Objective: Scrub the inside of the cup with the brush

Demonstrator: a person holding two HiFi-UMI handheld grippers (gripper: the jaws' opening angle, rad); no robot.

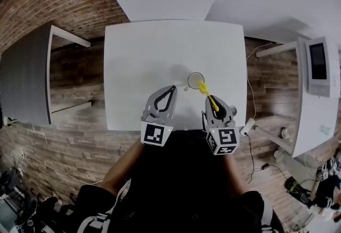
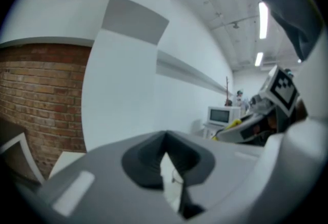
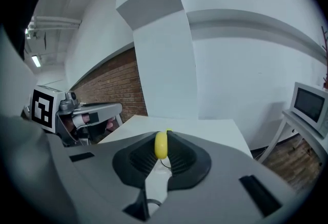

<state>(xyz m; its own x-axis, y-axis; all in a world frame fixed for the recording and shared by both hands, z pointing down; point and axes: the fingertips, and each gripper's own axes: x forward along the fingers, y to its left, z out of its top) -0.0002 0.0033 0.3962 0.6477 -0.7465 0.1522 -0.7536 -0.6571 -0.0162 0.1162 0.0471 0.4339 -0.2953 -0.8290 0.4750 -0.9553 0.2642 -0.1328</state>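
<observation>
The small round cup (image 1: 195,80) with a dark rim is sitting on the white table (image 1: 138,56). The thin yellow plastic brush (image 1: 206,94) is pointing lengthwise at the cup, its tip by the near rim. The right gripper (image 1: 214,103), nearest the cup, is squeezing the brush tight. The left gripper (image 1: 171,90), left of the cup, is hanging shut and empty.

A clear round cup (image 1: 195,80) stands on the white rectangular table (image 1: 138,56), right of centre, toward the near edge. The left gripper (image 1: 171,89) is just left of it. The right gripper (image 1: 212,103) is nearer and rightward, and the yellow plastic brush (image 1: 205,89) in its jaws reaches the cup's near right rim. A white microwave oven (image 1: 318,66) stands well off right.
</observation>
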